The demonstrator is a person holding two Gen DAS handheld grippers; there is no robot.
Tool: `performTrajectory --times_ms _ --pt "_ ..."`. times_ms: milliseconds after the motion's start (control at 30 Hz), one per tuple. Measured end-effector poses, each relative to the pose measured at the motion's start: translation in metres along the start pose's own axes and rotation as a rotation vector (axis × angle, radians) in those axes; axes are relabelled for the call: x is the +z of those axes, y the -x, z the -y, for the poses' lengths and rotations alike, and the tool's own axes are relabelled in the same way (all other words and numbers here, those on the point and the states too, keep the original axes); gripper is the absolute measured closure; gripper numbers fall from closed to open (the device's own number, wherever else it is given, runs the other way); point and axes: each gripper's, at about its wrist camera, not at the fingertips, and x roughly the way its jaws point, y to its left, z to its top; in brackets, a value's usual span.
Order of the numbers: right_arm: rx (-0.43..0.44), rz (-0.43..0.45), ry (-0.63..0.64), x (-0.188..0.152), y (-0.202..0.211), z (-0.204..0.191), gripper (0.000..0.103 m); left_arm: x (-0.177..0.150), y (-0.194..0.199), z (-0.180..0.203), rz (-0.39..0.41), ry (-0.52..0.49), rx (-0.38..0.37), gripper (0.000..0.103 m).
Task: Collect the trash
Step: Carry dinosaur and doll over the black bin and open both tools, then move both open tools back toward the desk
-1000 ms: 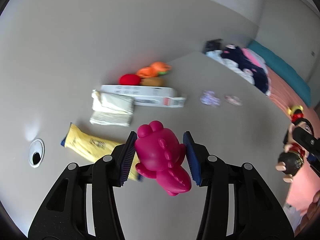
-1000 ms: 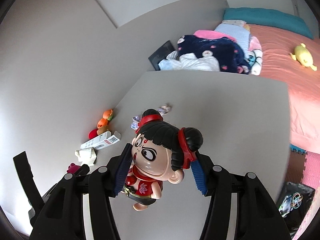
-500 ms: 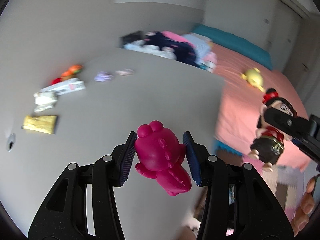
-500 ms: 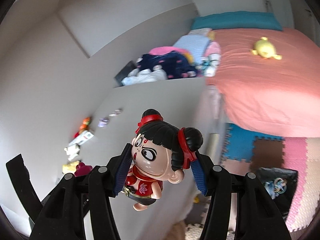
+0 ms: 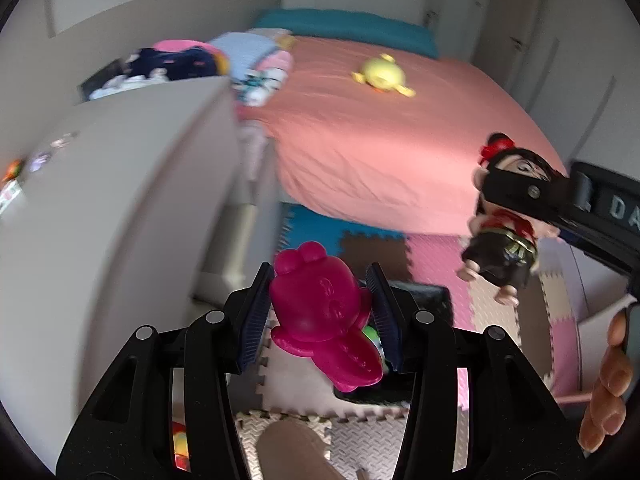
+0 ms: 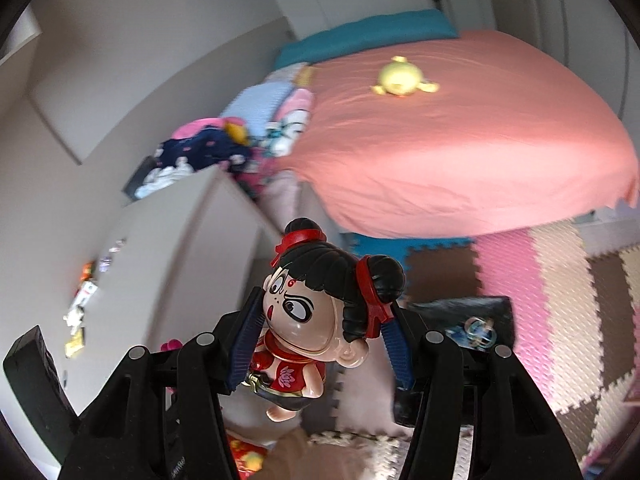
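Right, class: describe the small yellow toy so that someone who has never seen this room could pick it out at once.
Find the big bed with the salmon-pink cover beside the grey desk. The yellow plush toy lies alone on the open middle of that cover, nearer the teal pillow than the foot. It is the only yellow, rounded thing there; the heap of clothes sits off at the desk's far end.

A plush toy point(image 6: 400, 76) lies on the bed point(image 6: 460, 152); the desk point(image 6: 168, 248) stands left (floor mats point(image 6: 560, 272) before it).

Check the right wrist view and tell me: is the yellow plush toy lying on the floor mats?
No. The yellow plush toy lies on top of the pink bed cover, well above the foam floor mats.
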Motion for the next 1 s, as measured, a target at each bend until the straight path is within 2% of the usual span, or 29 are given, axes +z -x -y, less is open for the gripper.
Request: performTrajectory --times_ms 133,367,433,467,500,533,600,667,867,1000 --pt "-0.052 -0.010 -0.050 -0.006 0.001 0.042 0.046 -0.012 -0.018 0.040 -0.048 -0.070 -0.053 0.056" --pt "-0.137 -0.063 -0.083 -0.011 -0.012 0.092 0.046 -0.033 -0.046 0.086 -0.131 -0.152 -0.130 0.054" --pt "-0.166 -0.094 -0.089 -0.012 -0.019 0.104 0.043 -0.036 -0.052 0.093 -0.152 -0.173 -0.137 0.016" --pt "-0.157 -0.097 -0.107 -0.012 -0.021 0.109 0.025 -0.039 -0.051 0.097 -0.145 -0.181 -0.120 0.006" --pt "-0.151 -0.099 -0.130 -0.012 -0.023 0.115 0.010 -0.041 -0.051 0.099 -0.125 -0.197 -0.095 0.006" --pt "-0.178 -0.095 -0.139 -0.013 -0.023 0.120 0.003 -0.042 -0.052 0.102 -0.124 -0.206 -0.089 0.006" --pt "-0.225 -0.069 -0.131 -0.013 -0.021 0.124 0.003 -0.043 -0.056 0.102 -0.147 -0.210 -0.083 0.006" --pt "-0.235 -0.053 -0.137 -0.012 -0.020 0.126 0.003 -0.042 -0.059 0.099 -0.160 -0.199 -0.087 0.006" --pt "-0.226 -0.036 -0.125 -0.009 -0.019 0.119 0.003 -0.037 -0.059 0.086 -0.156 -0.167 -0.091 0.006" --pt "-0.189 -0.026 -0.110 -0.006 -0.021 0.101 0.003 -0.031 -0.053 0.066 -0.145 -0.130 -0.090 0.006"
